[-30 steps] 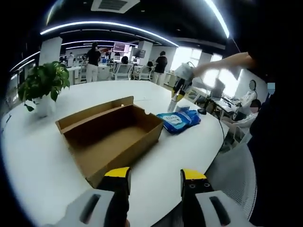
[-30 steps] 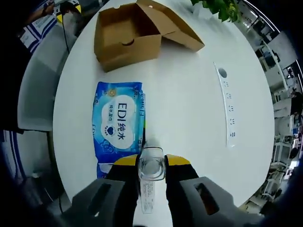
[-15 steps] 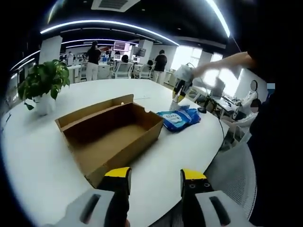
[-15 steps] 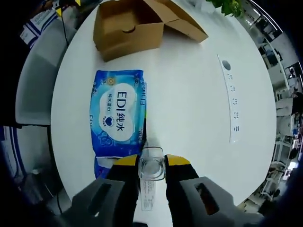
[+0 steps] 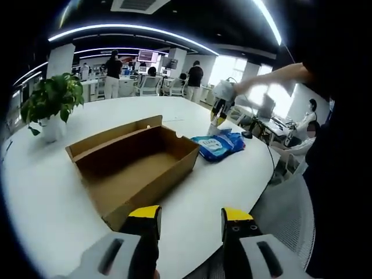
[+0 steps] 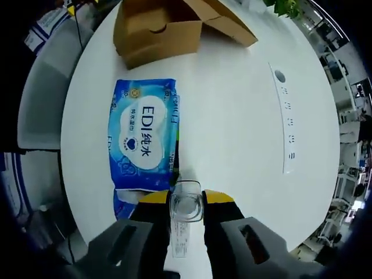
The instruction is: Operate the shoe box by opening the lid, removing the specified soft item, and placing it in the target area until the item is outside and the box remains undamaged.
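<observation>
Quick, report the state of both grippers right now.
Left gripper: open, holding nothing, near the open shoe box.
Right gripper: shut on a small clear bottle, above the blue wipes pack.

Room: open-plan office, pretty dim up top.
Ceiling: dark, with curved light strips (image 5: pixel 133 32) sweeping 10 to 1 o'clock, plus an air vent (image 5: pixel 139 6) at 12.
Table: big, round, white (image 5: pixel 40 192); built-in socket strip (image 6: pixel 285 122) at 3 o'clock in the right gripper view.
Plant: leafy green one in a white pot (image 5: pixel 52 104) at 9 o'clock on the table.
Windows: bright, blown-out glare (image 5: pixel 224 70) around 1 o'clock.
Far end: desks, pale chairs (image 5: pixel 150 87), wall screen (image 5: pixel 146 57), people standing about.
Pillar: white (image 5: pixel 61 61) at 10 o'clock.
</observation>
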{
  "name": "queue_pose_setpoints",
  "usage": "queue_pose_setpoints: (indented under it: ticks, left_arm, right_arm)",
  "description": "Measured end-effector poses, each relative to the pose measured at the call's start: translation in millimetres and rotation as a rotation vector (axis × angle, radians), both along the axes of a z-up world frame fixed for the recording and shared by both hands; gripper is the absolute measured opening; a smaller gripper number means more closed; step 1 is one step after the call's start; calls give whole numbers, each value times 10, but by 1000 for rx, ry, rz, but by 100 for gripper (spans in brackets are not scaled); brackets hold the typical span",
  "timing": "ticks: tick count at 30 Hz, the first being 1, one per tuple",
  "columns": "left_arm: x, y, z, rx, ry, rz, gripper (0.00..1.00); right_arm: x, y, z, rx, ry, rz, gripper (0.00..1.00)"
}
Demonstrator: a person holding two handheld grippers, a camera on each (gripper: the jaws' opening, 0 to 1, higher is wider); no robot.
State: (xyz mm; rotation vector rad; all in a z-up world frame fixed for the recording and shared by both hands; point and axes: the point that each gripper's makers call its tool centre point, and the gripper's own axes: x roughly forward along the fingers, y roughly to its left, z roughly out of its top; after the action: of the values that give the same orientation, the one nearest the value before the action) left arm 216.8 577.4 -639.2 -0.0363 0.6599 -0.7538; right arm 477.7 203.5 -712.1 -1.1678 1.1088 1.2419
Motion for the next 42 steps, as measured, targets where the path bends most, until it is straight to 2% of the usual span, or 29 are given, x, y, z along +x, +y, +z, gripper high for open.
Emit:
queue_pose_setpoints:
  ticks: [42]
  left_arm:
    - [-39, 3, -10, -9, 9, -4, 40]
  right_arm:
    - [52, -36, -32, -18, 3, -6, 21]
